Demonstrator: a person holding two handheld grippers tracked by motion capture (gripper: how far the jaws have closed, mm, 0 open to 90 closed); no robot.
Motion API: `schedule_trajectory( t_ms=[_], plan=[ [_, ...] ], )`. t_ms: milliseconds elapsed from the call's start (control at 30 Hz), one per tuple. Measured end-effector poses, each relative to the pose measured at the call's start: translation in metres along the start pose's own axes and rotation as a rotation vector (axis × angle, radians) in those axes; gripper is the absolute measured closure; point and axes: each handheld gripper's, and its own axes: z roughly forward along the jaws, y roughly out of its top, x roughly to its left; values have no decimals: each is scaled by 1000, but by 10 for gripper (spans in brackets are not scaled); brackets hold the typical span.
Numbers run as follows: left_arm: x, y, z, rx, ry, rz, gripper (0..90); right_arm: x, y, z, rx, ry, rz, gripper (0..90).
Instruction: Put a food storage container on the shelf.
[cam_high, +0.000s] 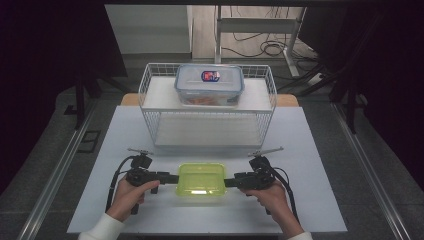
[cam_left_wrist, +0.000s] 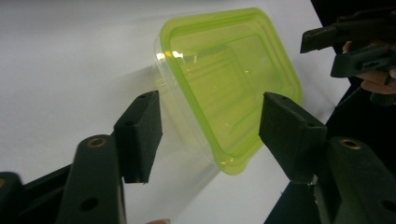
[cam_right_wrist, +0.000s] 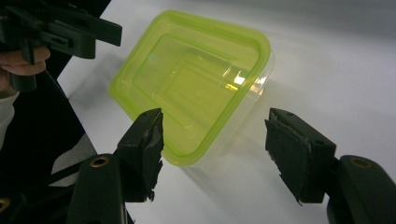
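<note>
The green-lidded plastic container (cam_high: 202, 179) lies in the lower middle of the high view, on the white table (cam_high: 320, 150), between the two grippers. It looks light and empty: the body is thin clear plastic, the lid is translucent green. I judge it stiff enough to lift but smooth and slippery, and the thin walls may bend under a hard squeeze.

The left gripper (cam_left_wrist: 210, 135) has its jaws half wide, one on each side of the container's short end, not pressing on it. The right gripper (cam_right_wrist: 215, 144) stands the same way at the opposite end, the pads still apart from the plastic. The best hold seems to be the lid rim at each short end, where the plastic is thicker.

Behind, in the upper middle of the frame, a white wire rack (cam_high: 207, 107) carries a clear food box with a blue-grey lid (cam_high: 209, 84). The table has free room on both sides, but its front edge is near to the hands.
</note>
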Motion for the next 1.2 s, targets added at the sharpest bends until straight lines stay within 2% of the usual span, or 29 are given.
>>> schedule_trajectory(
  t_ms=[167, 467, 533, 800, 833, 967, 1067, 1200],
  plan=[
    [8, 0, 12, 21, -38, -35, 466, -2, 0, 6, 7, 0, 11, 379],
    [12, 1, 19, 34, -56, -45, 534, -5, 0, 18, 12, -6, 24, 402],
    [14, 1, 22, 36, -80, -56, 544, -6, 0, 20, 10, -9, 33, 417],
    [26, -1, 24, 30, -132, -113, 634, -18, -2, 28, -9, 54, 117, 534],
    [27, -1, 24, 30, -137, -115, 657, -20, -2, 30, -8, 71, 128, 562],
    [28, -2, 28, 43, -149, -121, 692, -20, -2, 33, -6, 88, 134, 600],
    [29, -3, 30, 46, -164, -132, 727, -20, -4, 36, -1, 73, 139, 669],
    [28, -3, 26, 42, -168, -127, 760, -26, -7, 32, -29, 125, 199, 734]
  ],
)
